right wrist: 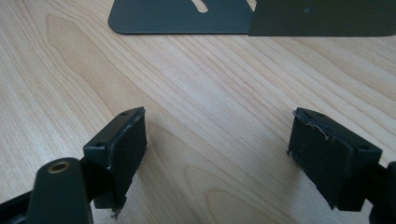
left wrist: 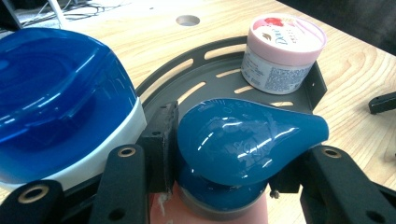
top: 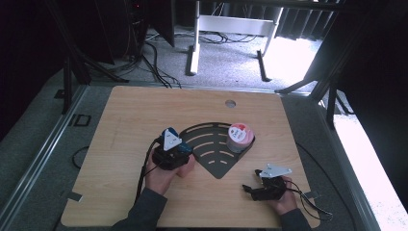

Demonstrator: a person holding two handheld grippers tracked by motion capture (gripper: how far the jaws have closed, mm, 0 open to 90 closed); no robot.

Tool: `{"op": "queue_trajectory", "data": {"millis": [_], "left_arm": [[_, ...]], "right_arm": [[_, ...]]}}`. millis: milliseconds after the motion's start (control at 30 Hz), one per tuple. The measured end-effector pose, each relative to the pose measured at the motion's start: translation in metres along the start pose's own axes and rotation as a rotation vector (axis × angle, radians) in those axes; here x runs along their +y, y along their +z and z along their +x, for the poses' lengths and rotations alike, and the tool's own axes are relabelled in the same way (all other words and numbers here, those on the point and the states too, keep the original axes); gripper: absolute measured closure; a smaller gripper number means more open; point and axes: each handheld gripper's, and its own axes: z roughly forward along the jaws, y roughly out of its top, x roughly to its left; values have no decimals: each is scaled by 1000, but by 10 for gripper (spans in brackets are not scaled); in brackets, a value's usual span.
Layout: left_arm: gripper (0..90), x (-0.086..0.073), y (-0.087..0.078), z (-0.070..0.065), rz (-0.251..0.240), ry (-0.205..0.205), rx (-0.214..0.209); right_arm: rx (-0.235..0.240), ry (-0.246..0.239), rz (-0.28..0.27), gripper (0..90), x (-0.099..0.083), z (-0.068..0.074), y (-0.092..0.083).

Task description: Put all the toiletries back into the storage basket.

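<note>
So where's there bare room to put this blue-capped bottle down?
The slotted rack is free on its left and near parts; the pink-lidded jar fills its far right corner. The table lies bare along its far and left sides. It is crowded near the left gripper, clamped on the bottle's blue cap, with a blue-and-white container alongside.

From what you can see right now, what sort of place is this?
Probably a lab or workshop set up for recording, not a home. A bare wooden table stands on grey carpet, loose cables lie on the floor behind it, and dark curtains close off the space.
</note>
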Motion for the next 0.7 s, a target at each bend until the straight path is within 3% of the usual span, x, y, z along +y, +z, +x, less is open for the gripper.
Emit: {"op": "queue_trajectory", "data": {"millis": [400, 700], "left_arm": [[528, 2, -3, -5, 21, 28, 20], [529, 1, -9, -11, 27, 24, -9]], "right_arm": [[1, -2, 1, 187, 0, 0, 0], [1, 2, 1, 187, 0, 0, 0]]}}
